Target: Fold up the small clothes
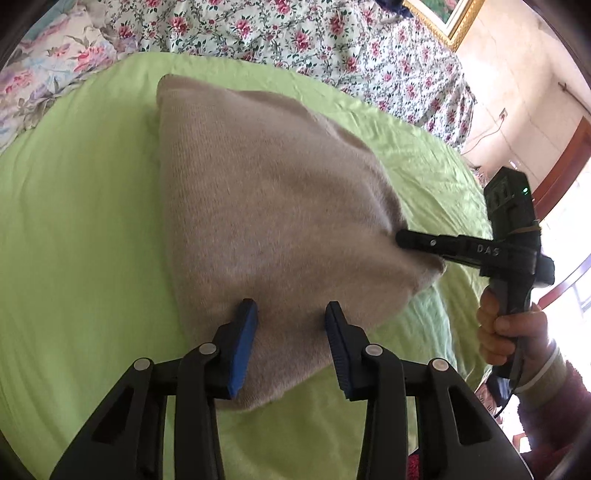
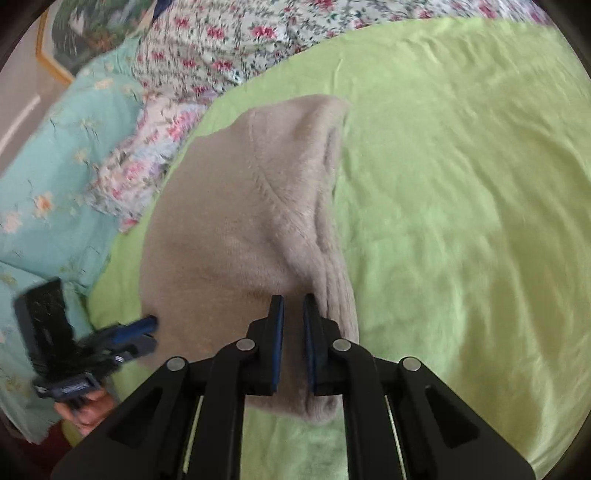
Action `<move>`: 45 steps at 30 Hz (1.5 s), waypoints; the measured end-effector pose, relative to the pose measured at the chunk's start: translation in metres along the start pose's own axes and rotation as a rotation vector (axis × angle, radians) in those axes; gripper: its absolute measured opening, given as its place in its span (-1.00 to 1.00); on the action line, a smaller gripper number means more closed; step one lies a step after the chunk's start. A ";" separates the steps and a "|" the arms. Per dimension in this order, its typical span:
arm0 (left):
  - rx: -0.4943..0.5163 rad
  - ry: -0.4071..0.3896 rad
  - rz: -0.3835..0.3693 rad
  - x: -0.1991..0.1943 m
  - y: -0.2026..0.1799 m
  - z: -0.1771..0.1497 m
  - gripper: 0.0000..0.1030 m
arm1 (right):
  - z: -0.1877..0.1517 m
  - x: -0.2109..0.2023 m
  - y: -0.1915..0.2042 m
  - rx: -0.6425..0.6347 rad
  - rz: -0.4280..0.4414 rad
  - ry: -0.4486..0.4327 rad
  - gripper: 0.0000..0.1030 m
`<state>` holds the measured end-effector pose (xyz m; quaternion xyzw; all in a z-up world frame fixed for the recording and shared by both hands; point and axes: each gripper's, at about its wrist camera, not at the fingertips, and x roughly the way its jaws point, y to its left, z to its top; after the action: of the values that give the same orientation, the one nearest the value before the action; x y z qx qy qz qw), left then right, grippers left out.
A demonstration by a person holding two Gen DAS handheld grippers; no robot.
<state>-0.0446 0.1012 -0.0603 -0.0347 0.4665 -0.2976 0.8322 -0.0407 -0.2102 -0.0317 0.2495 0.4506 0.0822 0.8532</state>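
- The right gripper (image 2: 293,317) has its fingers close together with a thin gap; knit seems pinched between them at the sweater's (image 2: 240,236) near ribbed edge, so I judge it clamped on the fabric. The left wrist view agrees, showing its tips buried in the cloth at 3 o'clock.
- The left gripper (image 1: 291,317) has its blue pads (image 1: 245,332) wide apart, straddling the near edge at 6 o'clock. Nothing is held; whether the pads touch the knit I cannot tell.
- To do this step well, I think the left should close on the near corner before any lift, so both corners rise level. Carry the edge across low and lay it square on the far edge.
- The knit looks soft and thick; a shallow bite may slip, so take both layers.
- The sweater lies on the green sheet (image 2: 461,184), mid-bed, already partly folded, with a seam (image 2: 266,184) curving over its top.
- In the left view its long axis runs from 6 o'clock to 11 o'clock, narrowing to a far corner at 11.
- Floral bedding (image 1: 295,29) lies beyond, at 12 o'clock.
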 end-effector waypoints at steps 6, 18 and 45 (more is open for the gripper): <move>0.019 -0.005 0.019 -0.011 -0.006 -0.011 -0.24 | -0.010 -0.021 0.021 -0.102 -0.013 -0.031 -0.74; 0.050 0.000 0.107 -0.018 -0.012 -0.024 -0.25 | -0.026 -0.022 0.021 -0.142 -0.146 -0.025 -0.78; 0.006 -0.059 0.304 -0.069 -0.012 -0.031 0.41 | -0.044 -0.068 0.067 -0.165 -0.178 -0.094 -0.23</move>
<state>-0.1013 0.1343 -0.0216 0.0298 0.4406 -0.1685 0.8812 -0.1100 -0.1622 0.0311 0.1412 0.4223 0.0310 0.8949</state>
